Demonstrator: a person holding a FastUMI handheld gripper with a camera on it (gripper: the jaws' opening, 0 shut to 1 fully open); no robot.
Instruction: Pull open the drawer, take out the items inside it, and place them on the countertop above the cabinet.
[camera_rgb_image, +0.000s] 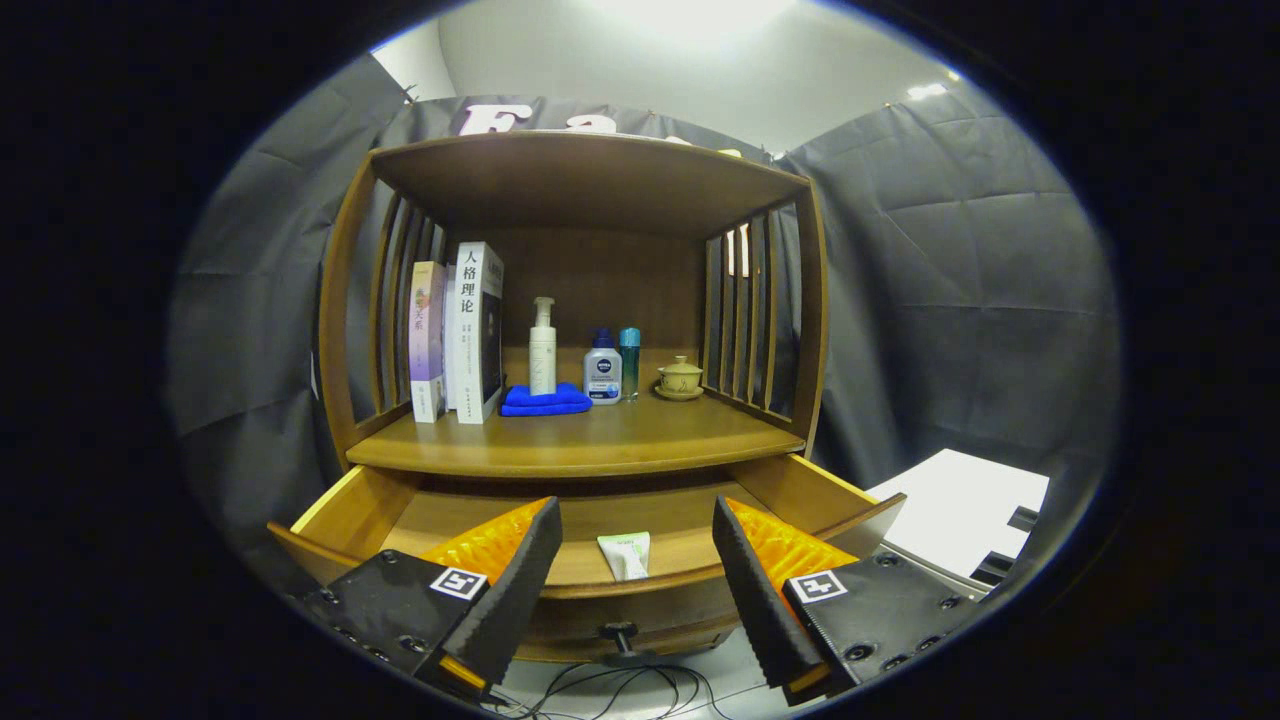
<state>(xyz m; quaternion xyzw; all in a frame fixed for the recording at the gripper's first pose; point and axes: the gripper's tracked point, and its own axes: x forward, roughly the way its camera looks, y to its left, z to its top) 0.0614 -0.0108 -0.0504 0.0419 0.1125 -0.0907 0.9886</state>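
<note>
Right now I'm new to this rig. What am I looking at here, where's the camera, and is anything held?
It's a handheld two-finger tool, carried by a person; there is no robot arm. The fisheye camera rides on the tool and looks forward along its fingers, the two wedges low in the picture. They stand apart, holding nothing. Ahead is a wooden cabinet with its drawer pulled open. Inside the drawer, between the fingers and just beyond them, lies a tube. On the countertop above stand books, a pump bottle behind a blue cloth, two small bottles and a lidded cup. The drawer's knob shows below, with cables on the floor.
</note>
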